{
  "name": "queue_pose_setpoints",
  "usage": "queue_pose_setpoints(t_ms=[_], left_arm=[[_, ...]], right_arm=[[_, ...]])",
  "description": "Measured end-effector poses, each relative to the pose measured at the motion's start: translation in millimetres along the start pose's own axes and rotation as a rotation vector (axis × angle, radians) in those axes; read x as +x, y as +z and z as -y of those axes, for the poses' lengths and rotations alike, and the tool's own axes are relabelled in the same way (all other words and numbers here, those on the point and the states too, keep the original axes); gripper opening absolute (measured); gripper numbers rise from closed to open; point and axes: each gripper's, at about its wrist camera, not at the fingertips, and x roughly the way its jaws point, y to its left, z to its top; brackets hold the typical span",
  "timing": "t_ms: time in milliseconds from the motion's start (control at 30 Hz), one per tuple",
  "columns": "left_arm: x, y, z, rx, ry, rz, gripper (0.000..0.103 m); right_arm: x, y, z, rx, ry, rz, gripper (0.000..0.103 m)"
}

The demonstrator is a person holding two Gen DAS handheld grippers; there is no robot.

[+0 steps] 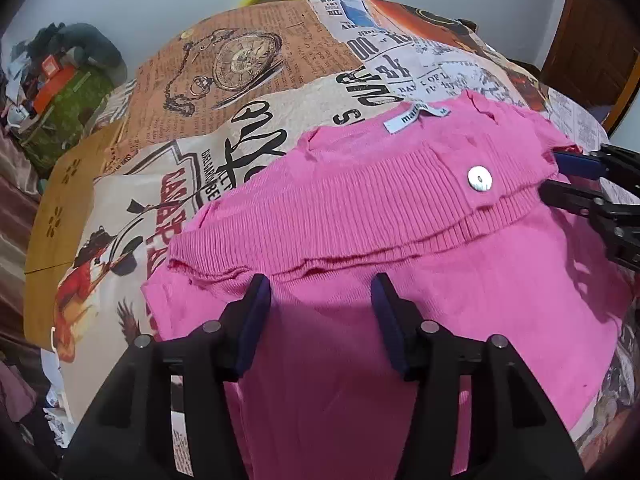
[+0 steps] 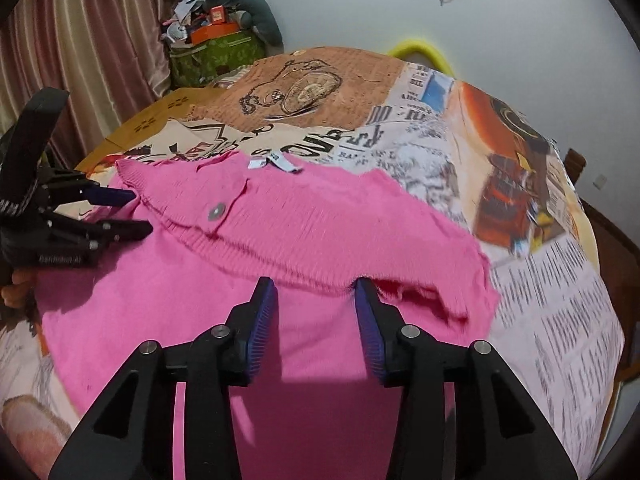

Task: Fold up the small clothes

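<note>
A pink knit garment (image 1: 400,264) lies on the table with its ribbed band folded over its top; a silver button (image 1: 479,179) and a white label (image 1: 416,117) show. It also shows in the right wrist view (image 2: 256,280). My left gripper (image 1: 320,284) is open and empty, hovering just above the ribbed fold's near edge. My right gripper (image 2: 316,284) is open over the ribbed edge, its right fingertip (image 2: 362,286) touching the fold. It also shows at the left wrist view's right edge (image 1: 554,174), and the left gripper (image 2: 138,212) in the right wrist view.
The round table wears a printed newspaper-and-watch cloth (image 1: 240,80). A green bag with clutter (image 2: 212,56) and a curtain (image 2: 80,40) stand at the far left. A yellow object (image 2: 420,50) sits behind the table. A wooden chair (image 2: 612,232) is at right.
</note>
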Motion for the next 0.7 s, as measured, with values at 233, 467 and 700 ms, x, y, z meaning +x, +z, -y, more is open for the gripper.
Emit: queue_pose_setpoints(t_ms=[233, 467, 700], left_arm=[[9, 26, -10, -0.018, 0.040, 0.003, 0.053], [22, 54, -30, -0.109, 0.057, 0.015, 0.053], [24, 71, -66, -0.232, 0.163, 0.044, 0.055]], right_arm=[[12, 24, 6, 0.007, 0.019, 0.021, 0.038], [12, 43, 27, 0.069, -0.004, 0.069, 0.038], [9, 40, 61, 0.145, -0.077, 0.071, 0.038]])
